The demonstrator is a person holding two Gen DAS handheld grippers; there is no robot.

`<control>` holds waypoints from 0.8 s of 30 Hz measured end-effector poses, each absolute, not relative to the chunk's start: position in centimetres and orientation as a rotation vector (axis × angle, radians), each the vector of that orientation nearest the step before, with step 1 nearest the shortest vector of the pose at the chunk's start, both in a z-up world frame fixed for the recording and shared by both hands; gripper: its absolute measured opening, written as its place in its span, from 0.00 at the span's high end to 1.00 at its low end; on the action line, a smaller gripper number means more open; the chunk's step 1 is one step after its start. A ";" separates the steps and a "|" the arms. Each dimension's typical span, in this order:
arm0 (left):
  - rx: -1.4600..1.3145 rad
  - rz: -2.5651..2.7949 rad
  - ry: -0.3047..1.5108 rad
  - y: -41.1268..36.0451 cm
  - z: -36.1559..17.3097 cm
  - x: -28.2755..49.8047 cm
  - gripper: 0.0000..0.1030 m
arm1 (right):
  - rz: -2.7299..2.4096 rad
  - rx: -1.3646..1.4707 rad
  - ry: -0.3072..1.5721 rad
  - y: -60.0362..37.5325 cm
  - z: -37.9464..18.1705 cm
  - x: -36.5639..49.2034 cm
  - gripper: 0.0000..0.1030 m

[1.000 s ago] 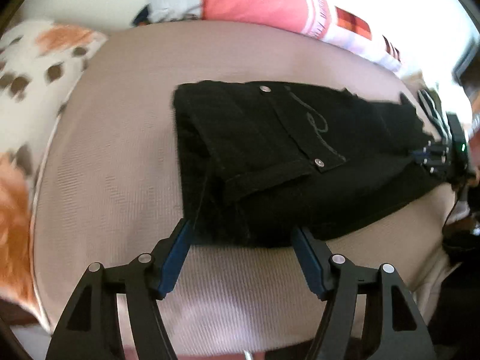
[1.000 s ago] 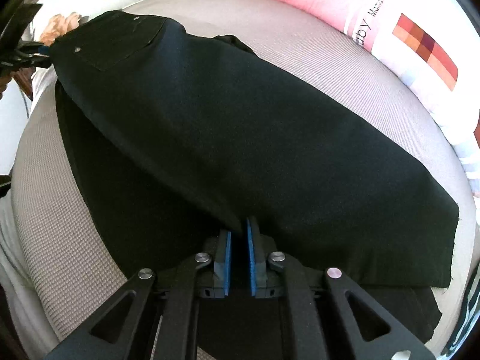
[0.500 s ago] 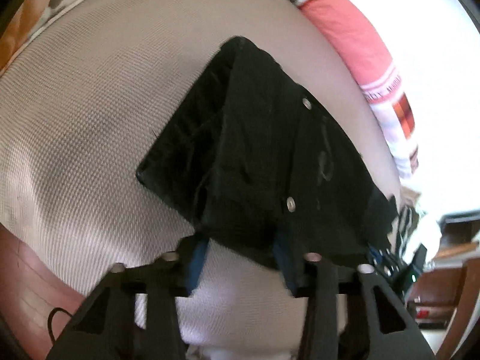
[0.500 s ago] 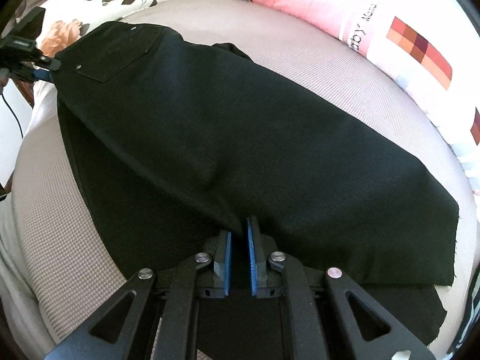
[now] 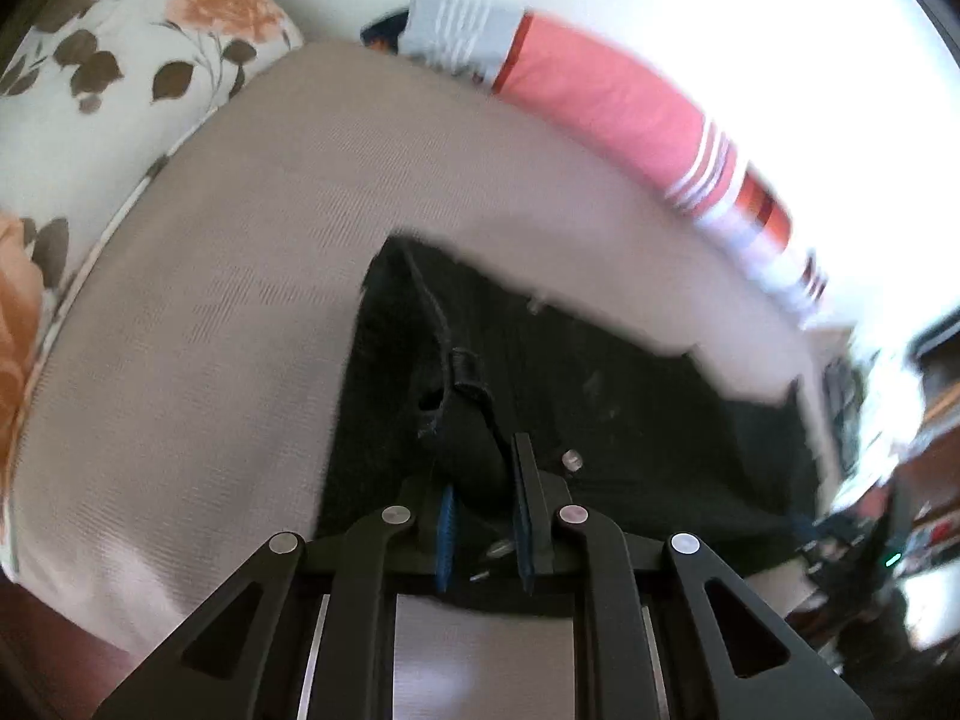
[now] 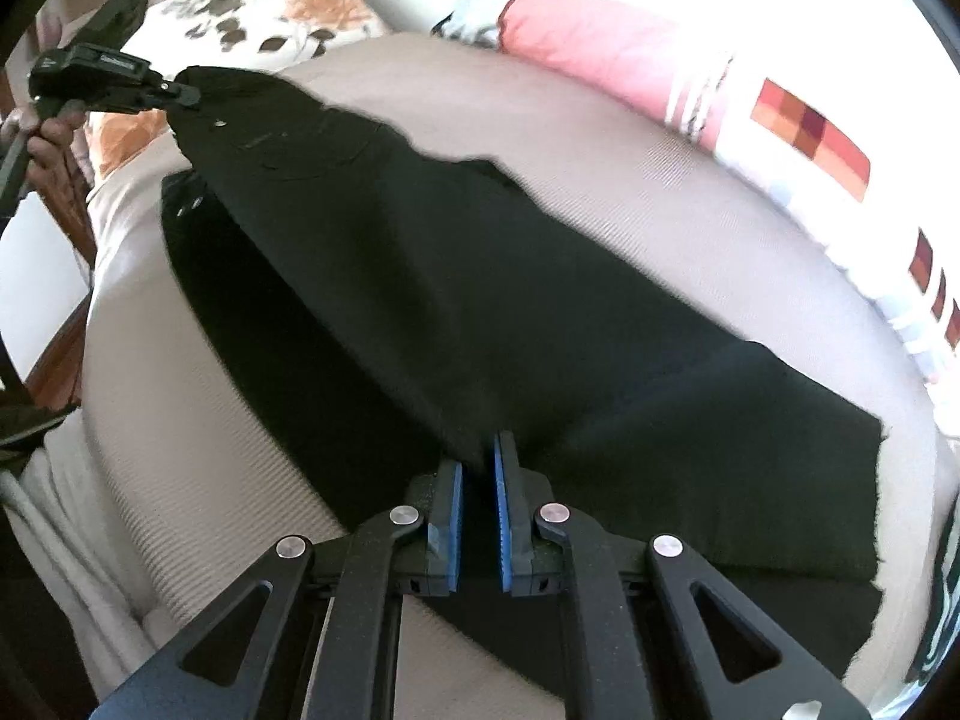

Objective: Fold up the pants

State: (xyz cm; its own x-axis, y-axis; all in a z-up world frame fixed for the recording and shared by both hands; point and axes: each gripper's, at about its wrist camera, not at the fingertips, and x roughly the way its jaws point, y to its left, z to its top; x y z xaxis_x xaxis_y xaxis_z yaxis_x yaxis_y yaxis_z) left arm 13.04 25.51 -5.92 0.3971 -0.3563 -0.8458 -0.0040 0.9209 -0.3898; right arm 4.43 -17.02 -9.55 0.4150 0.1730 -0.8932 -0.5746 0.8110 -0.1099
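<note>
Black pants (image 6: 480, 276) lie lengthwise on a beige mattress (image 6: 660, 180). My left gripper (image 5: 483, 480) is shut on the waistband of the pants (image 5: 600, 396), near a belt loop (image 5: 465, 369), and holds that end raised. It also shows in the right wrist view (image 6: 180, 93) at the far left. My right gripper (image 6: 477, 480) is shut on a fold of the leg fabric at the near edge, lifting the upper leg over the lower one. The hem end (image 6: 840, 480) lies at the right.
A floral pillow (image 5: 90, 90) lies at the left of the beige mattress (image 5: 210, 300). A pink striped pillow (image 5: 600, 96) runs along the far edge. Furniture and clutter (image 5: 888, 480) stand beyond the right edge. A person's hand (image 6: 42, 138) holds the left gripper.
My left gripper has closed from open onto the waistband and lifted it. My right gripper stays shut on the leg fabric, and the pants have risen and pulled taut between the grippers.
</note>
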 end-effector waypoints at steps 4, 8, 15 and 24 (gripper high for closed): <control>-0.341 -0.195 1.240 26.3 -9.9 12.1 0.83 | 0.504 -0.437 1.122 -16.4 -12.3 3.5 0.92; -0.372 -0.207 1.217 26.8 -9.7 11.6 0.83 | 0.517 -0.438 1.133 -16.2 -12.0 2.9 0.92; -0.149 -0.144 1.190 24.4 -9.4 10.8 0.61 | 0.510 -0.362 1.171 -16.8 -13.4 3.3 0.90; 0.063 -0.055 0.969 22.9 -3.6 6.1 0.46 | 0.512 -0.239 1.193 -17.6 -13.1 3.9 0.87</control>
State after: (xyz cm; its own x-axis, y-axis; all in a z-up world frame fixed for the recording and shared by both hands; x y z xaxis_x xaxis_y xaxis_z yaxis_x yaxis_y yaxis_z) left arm 6.10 22.90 -3.62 0.5647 -0.0184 -0.8251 0.0749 0.9968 0.0290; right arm 3.92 -17.61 -13.07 0.2726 0.2523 -0.9285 -0.4988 0.8623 0.0879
